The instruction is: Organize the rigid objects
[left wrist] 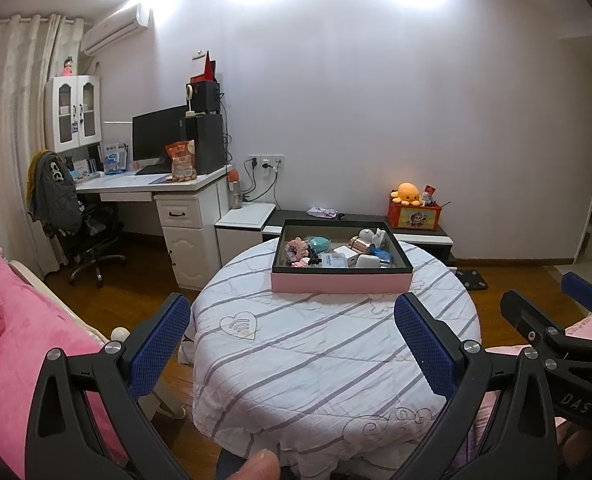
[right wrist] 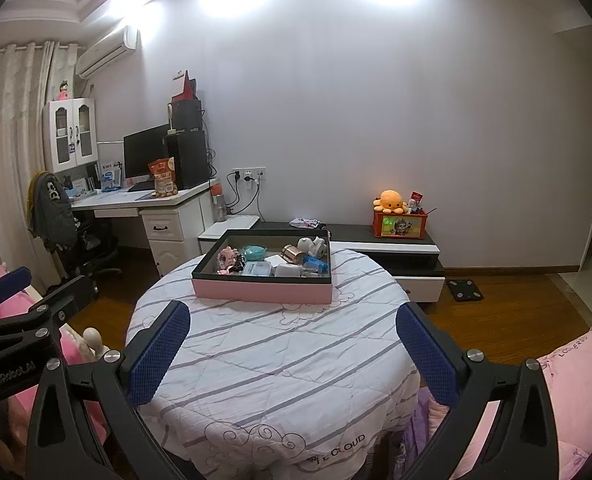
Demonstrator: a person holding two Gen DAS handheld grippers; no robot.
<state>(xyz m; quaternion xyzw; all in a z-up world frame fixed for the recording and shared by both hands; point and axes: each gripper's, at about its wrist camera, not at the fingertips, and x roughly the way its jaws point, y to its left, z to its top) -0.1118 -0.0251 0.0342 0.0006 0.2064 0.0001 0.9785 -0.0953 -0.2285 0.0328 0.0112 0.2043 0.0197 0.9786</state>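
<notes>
A pink tray with a dark rim (left wrist: 342, 282) (right wrist: 261, 291) sits at the far side of a round table under a striped white cloth (left wrist: 316, 356) (right wrist: 271, 364). It holds several small things: a teal round case (left wrist: 319, 243) (right wrist: 253, 252), a copper cylinder (left wrist: 360, 244) (right wrist: 291, 254), a white box (left wrist: 348, 253), a blue item (left wrist: 386, 257) (right wrist: 316, 266) and a pink hair tie (left wrist: 296, 247). My left gripper (left wrist: 291, 344) is open and empty, well short of the tray. My right gripper (right wrist: 293, 350) is open and empty too; it also shows at the left wrist view's right edge (left wrist: 556, 308).
A pink bed (left wrist: 19, 340) lies at the left and pink bedding (right wrist: 576, 392) at the right. Behind the table stand a white desk (left wrist: 183, 208) with a monitor, an office chair (left wrist: 87, 240), a low dark cabinet (right wrist: 396, 248) and an orange toy box (left wrist: 414, 216).
</notes>
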